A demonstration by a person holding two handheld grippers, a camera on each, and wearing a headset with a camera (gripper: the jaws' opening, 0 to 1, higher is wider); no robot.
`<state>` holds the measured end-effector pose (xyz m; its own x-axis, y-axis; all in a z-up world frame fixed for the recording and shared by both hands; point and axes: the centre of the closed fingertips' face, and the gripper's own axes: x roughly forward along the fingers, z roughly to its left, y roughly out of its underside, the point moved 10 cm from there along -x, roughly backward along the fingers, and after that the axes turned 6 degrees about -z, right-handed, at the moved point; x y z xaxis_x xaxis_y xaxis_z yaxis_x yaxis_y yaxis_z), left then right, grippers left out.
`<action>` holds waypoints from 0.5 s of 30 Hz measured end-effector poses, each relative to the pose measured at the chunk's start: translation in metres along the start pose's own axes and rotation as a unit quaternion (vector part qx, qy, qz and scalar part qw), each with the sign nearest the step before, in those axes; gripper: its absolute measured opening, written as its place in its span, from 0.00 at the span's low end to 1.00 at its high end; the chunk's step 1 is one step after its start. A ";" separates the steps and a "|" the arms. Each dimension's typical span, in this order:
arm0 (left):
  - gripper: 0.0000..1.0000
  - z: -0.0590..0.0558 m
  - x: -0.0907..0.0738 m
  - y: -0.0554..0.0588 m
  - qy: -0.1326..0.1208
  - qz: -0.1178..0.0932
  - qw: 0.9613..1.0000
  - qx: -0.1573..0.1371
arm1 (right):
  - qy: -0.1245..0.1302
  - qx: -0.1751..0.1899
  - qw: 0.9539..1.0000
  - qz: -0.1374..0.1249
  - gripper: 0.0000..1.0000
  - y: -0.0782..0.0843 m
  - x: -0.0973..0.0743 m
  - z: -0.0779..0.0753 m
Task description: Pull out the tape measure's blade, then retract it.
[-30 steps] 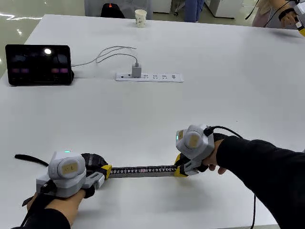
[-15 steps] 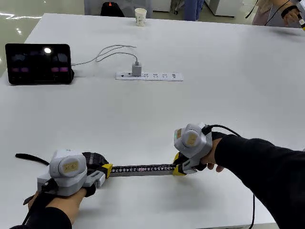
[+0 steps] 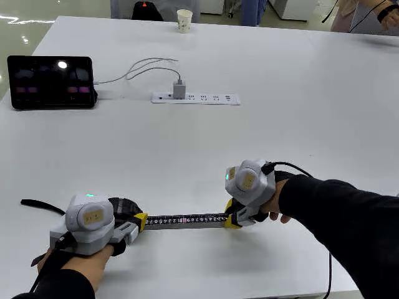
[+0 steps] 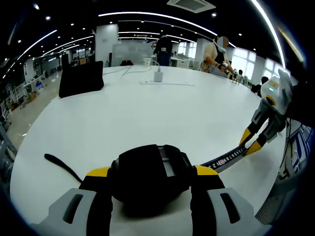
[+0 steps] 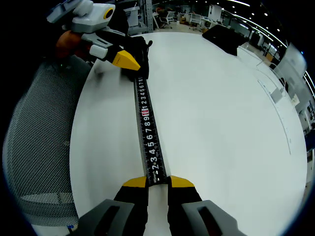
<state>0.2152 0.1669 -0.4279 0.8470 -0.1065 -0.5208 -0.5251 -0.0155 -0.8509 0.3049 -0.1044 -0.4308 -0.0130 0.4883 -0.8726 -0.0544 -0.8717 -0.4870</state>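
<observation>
The tape measure's black case (image 3: 124,208) lies near the table's front left, and my left gripper (image 3: 132,219) is shut on it. In the left gripper view the case (image 4: 150,174) sits between the yellow-tipped jaws of the left gripper (image 4: 152,171). The numbered blade (image 3: 187,219) runs flat over the table to my right gripper (image 3: 230,220), which is shut on its end. The right gripper view shows the blade (image 5: 147,132) reaching from that gripper (image 5: 157,181) to the case (image 5: 138,49).
A dark tablet (image 3: 50,82) stands at the back left. A white power strip (image 3: 206,99) with a plugged charger lies mid-table, and a paper cup (image 3: 184,21) stands far back. The case's black strap (image 3: 40,207) trails left. The table's front edge is close below both grippers.
My right gripper has edged slightly left toward the case, so the drawn-out stretch of blade is a little shorter. The left gripper and case have stayed put.
</observation>
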 end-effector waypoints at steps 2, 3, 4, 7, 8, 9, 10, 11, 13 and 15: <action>0.59 0.000 0.000 0.000 0.000 0.000 1.000 0.000 | 0.000 0.001 1.000 0.000 0.11 -0.001 0.000 0.000; 0.59 0.000 0.000 0.000 0.000 0.000 1.000 0.000 | 0.000 0.001 1.000 0.000 0.11 -0.001 0.000 0.000; 0.59 0.000 0.000 0.000 0.000 0.001 1.000 0.000 | 0.000 0.001 1.000 0.000 0.11 -0.002 0.001 0.000; 0.59 0.000 0.000 0.000 0.000 0.001 1.000 0.000 | 0.000 0.001 1.000 0.000 0.11 -0.002 0.001 0.000; 0.59 0.000 0.000 0.000 0.000 0.001 1.000 0.000 | 0.000 0.001 1.000 0.000 0.11 -0.003 0.001 0.000; 0.59 0.000 0.000 0.000 0.000 0.001 1.000 0.000 | 0.000 0.001 1.000 0.000 0.11 -0.003 0.002 0.000; 0.59 0.000 0.000 0.000 0.000 0.001 1.000 0.000 | 0.000 0.002 1.000 -0.001 0.11 -0.003 0.002 0.000; 0.59 0.000 0.000 0.000 0.000 0.001 1.000 0.000 | -0.001 0.002 1.000 -0.002 0.11 -0.003 0.002 0.000; 0.59 0.000 0.000 -0.001 0.000 0.001 1.000 0.000 | -0.002 0.004 1.000 -0.003 0.11 -0.004 0.002 0.000; 0.59 0.000 0.000 -0.001 0.000 0.002 1.000 0.000 | -0.002 0.005 1.000 -0.004 0.11 -0.005 0.002 0.000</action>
<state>0.2158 0.1669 -0.4273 0.8453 -0.1072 -0.5235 -0.5278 -0.0144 -0.8492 0.3051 -0.0993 -0.4308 -0.0155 0.4951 -0.8687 -0.0654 -0.8674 -0.4932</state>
